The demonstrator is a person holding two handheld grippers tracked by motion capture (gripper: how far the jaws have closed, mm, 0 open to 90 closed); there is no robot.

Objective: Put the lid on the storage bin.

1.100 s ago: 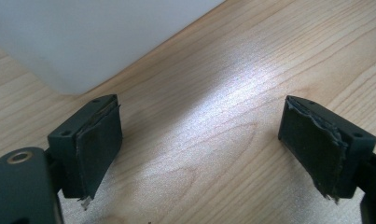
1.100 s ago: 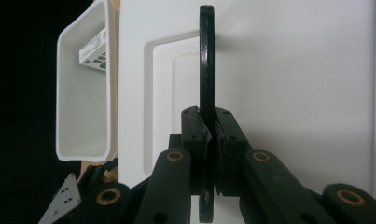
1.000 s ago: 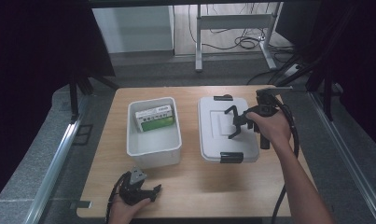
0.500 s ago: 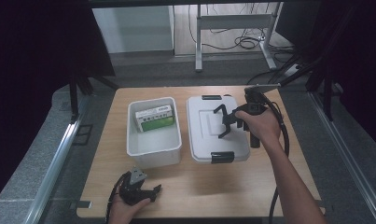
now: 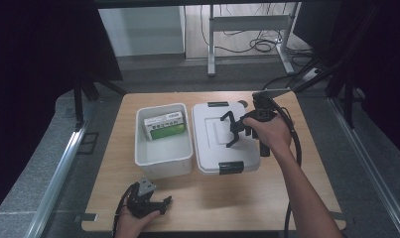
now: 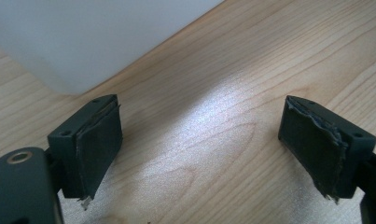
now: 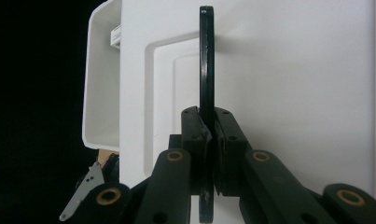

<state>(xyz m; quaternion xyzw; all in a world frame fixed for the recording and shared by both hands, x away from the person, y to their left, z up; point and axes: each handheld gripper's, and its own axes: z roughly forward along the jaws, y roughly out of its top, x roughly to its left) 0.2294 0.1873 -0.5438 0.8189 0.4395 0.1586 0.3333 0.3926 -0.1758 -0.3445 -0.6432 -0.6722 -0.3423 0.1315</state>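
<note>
Wooden table (image 5: 297, 193): lid (image 5: 212, 144) has slid left toward open bin (image 5: 163, 163), R gripper (image 5: 235, 130) pinching its handle (image 7: 206, 60); L gripper (image 5: 155, 204) idle, jaws wide; closing looks next

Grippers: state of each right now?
Left hand-held gripper: open, holding nothing, over bare table.
Right hand-held gripper: closed on the lid handle of the white lid.

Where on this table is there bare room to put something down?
The near strip of table in front of the bin and lid, between the left gripper and the right forearm. A narrower strip left of the bin. The middle is crowded: the right gripper holds the lid's handle.
</note>
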